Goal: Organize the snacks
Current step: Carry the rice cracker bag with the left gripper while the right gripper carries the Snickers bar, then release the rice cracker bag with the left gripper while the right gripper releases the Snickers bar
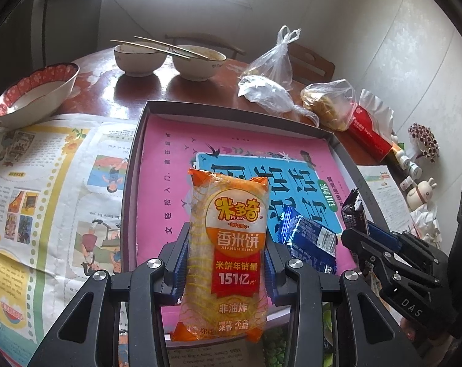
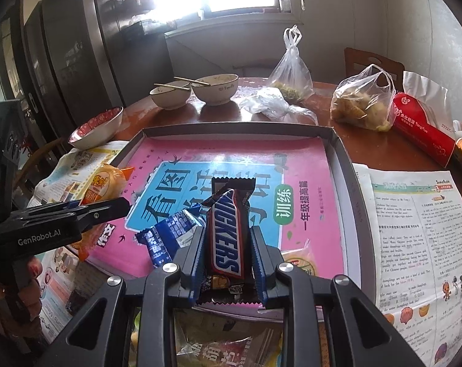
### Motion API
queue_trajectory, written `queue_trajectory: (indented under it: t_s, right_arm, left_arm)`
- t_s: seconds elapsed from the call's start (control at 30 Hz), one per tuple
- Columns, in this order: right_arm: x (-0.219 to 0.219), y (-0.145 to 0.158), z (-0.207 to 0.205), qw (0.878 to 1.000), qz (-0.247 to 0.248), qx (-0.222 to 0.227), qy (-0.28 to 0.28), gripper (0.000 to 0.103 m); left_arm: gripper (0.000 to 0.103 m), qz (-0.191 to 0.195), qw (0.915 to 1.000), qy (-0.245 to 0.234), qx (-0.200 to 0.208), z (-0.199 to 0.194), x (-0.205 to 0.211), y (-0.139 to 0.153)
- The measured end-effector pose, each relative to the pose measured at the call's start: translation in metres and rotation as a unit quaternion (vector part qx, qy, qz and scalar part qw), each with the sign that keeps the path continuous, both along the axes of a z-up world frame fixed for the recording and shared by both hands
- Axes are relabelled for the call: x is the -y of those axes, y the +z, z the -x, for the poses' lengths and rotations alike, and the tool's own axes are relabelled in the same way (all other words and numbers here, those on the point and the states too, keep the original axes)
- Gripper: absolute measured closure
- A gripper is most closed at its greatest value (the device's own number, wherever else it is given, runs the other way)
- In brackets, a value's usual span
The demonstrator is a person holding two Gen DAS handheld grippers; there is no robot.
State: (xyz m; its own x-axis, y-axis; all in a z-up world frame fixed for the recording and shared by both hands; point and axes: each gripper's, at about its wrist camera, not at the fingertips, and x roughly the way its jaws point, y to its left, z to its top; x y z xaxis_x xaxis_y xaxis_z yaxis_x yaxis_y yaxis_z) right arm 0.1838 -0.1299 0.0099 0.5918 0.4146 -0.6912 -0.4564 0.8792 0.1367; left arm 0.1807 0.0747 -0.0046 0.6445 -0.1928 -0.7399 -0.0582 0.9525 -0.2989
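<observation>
cluttered and round, your wooden table (image 2: 347,134) carries bowls, tied plastic bags and spread newspaper, with a shallow grey box lid (image 2: 338,153) lined by a pink workbook cover sitting toward its near edge.

progress looks early to middling. one blue snack packet (image 2: 166,241) already lies inside the lid near its front edge, and what seems to be another pale packet (image 2: 301,260) peeks out at the lid's near right corner, though it is mostly hidden. two snacks are not yet set down, and more wrappers show below the lid's front edge, so sorting is far from finished.

your left gripper (image 1: 227,263) is pinching the orange rice cracker pack (image 1: 227,244) around its middle, both pads pressed against its sides; the pack stands lengthwise along the fingers, poised over the lid's front-left part.

your right gripper (image 2: 227,260) is clamped on the snickers bar (image 2: 227,238) at its lower half, the bar sticking out forward past the fingertips, over the lid's front middle, just beside the blue packet. whether either held snack touches the lid floor, you cannot tell from these views.
</observation>
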Motion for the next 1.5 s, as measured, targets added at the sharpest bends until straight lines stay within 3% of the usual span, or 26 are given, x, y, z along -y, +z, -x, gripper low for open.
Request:
queue_trajectory:
  t_s: [1.2, 1.5]
  right_arm:
    - [0.007, -0.008, 0.002, 1.000, 0.004, -0.019, -0.006, 0.074]
    - [0.011, -0.004, 0.003, 1.000, -0.004, -0.017, -0.006, 0.066]
  left_arm:
    - [0.062, -0.027, 0.9995, -0.003, -0.014, 0.002, 0.008, -0.005]
    - [0.060, -0.031, 0.9994, -0.004, -0.015, 0.005, 0.010, -0.004]
